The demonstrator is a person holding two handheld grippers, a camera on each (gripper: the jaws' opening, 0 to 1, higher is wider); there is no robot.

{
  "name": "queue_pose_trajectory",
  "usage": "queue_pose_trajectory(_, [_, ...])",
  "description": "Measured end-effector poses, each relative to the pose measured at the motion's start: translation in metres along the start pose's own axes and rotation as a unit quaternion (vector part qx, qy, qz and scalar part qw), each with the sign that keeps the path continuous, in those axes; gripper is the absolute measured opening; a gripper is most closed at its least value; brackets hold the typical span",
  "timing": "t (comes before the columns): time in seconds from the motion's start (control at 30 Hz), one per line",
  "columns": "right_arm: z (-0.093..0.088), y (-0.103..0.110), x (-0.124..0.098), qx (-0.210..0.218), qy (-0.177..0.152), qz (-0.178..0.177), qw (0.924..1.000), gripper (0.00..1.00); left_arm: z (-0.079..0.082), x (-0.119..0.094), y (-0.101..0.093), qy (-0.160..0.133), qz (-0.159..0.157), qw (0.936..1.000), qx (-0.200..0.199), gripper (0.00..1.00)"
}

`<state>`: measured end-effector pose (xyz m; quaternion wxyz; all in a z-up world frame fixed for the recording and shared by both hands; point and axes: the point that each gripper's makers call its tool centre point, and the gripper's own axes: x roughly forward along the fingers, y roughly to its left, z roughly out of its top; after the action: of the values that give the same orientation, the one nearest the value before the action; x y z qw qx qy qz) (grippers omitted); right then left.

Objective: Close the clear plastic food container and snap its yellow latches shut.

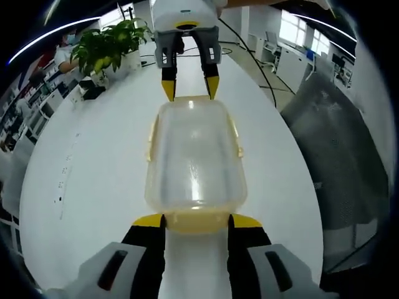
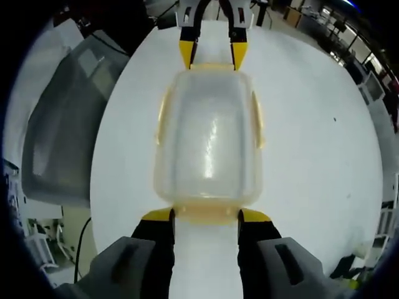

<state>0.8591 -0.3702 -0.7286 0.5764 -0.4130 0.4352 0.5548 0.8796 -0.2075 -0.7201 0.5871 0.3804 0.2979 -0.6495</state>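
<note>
Here the clear plastic food container (image 1: 194,159) lies on the white desk (image 1: 93,168), lid already down, held between the two tools, which face each other from opposite short ends. In the left gripper view, the left tool (image 1: 196,221) is spread, its yellow-tipped jaws either side of the near end latch (image 1: 196,221); the right tool (image 1: 190,90) stands at the far end, spread as well, its tips at the far rim. The right gripper view shows the same from the other end: the right tool's jaws flank the end latch (image 2: 206,215) nearest it, and the left tool (image 2: 212,57) meets the container's far edge.

Yellow side latches (image 1: 237,140) run along both long sides; whether any latch is snapped home I cannot tell, since the plastic is cloudy and the tabs are small.

The step in hand looks like pressing the end latches down. To do it well, keep the two tools opposed so the container cannot slide along the slick desk, press each tab squarely toward the wall, and avoid tilting the box. A potted plant (image 1: 109,47) sits well clear at the far left.
</note>
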Motion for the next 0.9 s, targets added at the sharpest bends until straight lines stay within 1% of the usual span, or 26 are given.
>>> queue_pose_trajectory(0.2, [-0.001, 0.001, 0.001, 0.007, 0.0, 0.001, 1.0, 0.37, -0.001, 0.003, 0.0, 0.005, 0.001, 1.0, 0.008, 0.33])
queue_pose_trajectory(0.27, [-0.003, 0.002, 0.001, 0.007, 0.004, 0.002, 1.0, 0.37, -0.002, 0.003, 0.0, 0.005, 0.001, 0.9999, 0.011, 0.34])
queue_pose_trajectory(0.37, [-0.009, 0.003, 0.002, 0.004, 0.014, 0.0, 0.9999, 0.35, -0.004, 0.002, -0.001, 0.01, 0.002, 0.9998, 0.018, 0.33])
queue_pose_trajectory(0.43, [-0.011, 0.004, 0.001, 0.01, 0.015, -0.001, 0.9998, 0.38, -0.006, 0.001, -0.002, 0.013, 0.001, 0.9998, 0.018, 0.34])
queue_pose_trajectory(0.57, [-0.013, 0.007, -0.003, 0.023, 0.011, 0.0, 0.9997, 0.36, -0.007, -0.003, -0.004, 0.014, 0.002, 0.9998, 0.015, 0.34])
queue_pose_trajectory(0.7, [-0.009, 0.009, -0.012, 0.041, -0.001, -0.005, 0.9992, 0.35, -0.003, -0.01, -0.005, 0.009, 0.005, 0.9999, 0.007, 0.34])
queue_pose_trajectory(0.83, [0.0, 0.009, -0.022, 0.068, -0.024, -0.015, 0.9972, 0.33, 0.007, -0.018, -0.008, -0.006, 0.006, 0.9995, -0.031, 0.34])
queue_pose_trajectory(0.9, [0.003, 0.009, -0.025, 0.085, -0.036, -0.021, 0.9955, 0.32, 0.009, -0.021, -0.008, -0.007, 0.013, 0.9991, -0.041, 0.33])
